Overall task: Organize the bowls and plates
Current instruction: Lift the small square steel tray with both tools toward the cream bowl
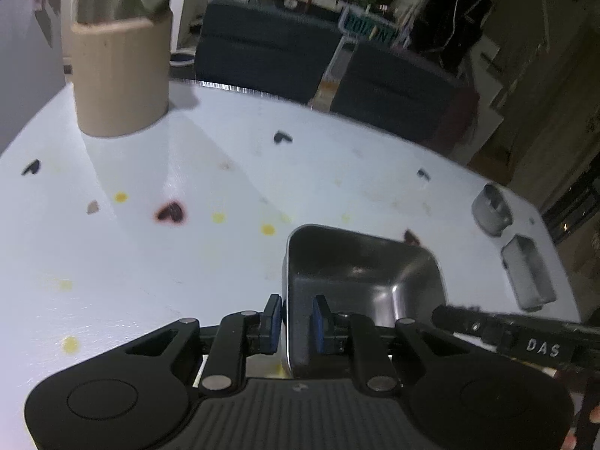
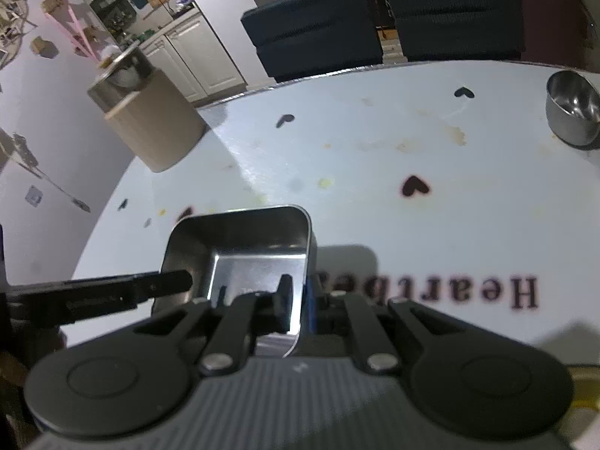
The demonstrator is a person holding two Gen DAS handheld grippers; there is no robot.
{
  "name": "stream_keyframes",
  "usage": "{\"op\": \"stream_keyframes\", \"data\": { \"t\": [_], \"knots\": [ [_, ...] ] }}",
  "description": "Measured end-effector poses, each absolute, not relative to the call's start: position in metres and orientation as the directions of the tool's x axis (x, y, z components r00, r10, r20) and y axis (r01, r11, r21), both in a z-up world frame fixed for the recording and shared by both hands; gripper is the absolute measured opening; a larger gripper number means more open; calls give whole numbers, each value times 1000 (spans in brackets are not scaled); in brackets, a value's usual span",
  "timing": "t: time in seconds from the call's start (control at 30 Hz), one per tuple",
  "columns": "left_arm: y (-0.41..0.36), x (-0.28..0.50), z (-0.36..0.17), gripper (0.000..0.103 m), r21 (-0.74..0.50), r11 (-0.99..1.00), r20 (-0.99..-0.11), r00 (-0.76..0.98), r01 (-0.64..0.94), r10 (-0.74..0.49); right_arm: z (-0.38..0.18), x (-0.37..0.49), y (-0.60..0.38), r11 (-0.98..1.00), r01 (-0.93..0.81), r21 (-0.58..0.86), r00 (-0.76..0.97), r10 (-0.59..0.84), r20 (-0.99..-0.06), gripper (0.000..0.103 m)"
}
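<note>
A square steel dish (image 1: pixel 360 273) sits on the white table (image 1: pixel 150 262) just ahead of both grippers. My left gripper (image 1: pixel 298 320) straddles the dish's left wall, one blue pad outside and one inside, closed on it. In the right wrist view the same dish (image 2: pixel 243 240) has its right wall pinched by my right gripper (image 2: pixel 300 300). A small round steel bowl (image 1: pixel 491 208) and an oblong steel dish (image 1: pixel 528 273) stand near the table's right edge. The round bowl (image 2: pixel 572 112) also shows at the far right of the right wrist view.
A beige holder (image 1: pixel 120 75) with steel ware standing in it is at the far left of the table; it shows as the beige holder (image 2: pixel 150 120) in the right wrist view too. Dark chairs (image 1: pixel 270 48) stand beyond the far edge. Heart marks and yellow stains dot the tabletop.
</note>
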State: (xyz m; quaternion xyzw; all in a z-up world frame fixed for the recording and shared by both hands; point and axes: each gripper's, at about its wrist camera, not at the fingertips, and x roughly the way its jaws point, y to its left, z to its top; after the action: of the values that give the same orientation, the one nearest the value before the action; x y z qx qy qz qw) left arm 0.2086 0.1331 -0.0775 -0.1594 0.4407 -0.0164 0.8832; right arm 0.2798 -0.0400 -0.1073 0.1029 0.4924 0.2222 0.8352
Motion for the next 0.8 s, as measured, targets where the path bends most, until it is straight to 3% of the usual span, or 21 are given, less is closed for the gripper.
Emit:
{"op": "stream_keyframes", "data": {
  "t": [0.23, 0.8],
  "knots": [
    [134, 167, -59, 18, -313, 944, -735, 656, -105, -171, -97, 248, -44, 864, -292, 410, 398, 500, -769, 10],
    [131, 115, -100, 21, -263, 950, -822, 555, -165, -131, -105, 200, -26, 826, -427, 367, 264, 502, -823, 13]
  ]
}}
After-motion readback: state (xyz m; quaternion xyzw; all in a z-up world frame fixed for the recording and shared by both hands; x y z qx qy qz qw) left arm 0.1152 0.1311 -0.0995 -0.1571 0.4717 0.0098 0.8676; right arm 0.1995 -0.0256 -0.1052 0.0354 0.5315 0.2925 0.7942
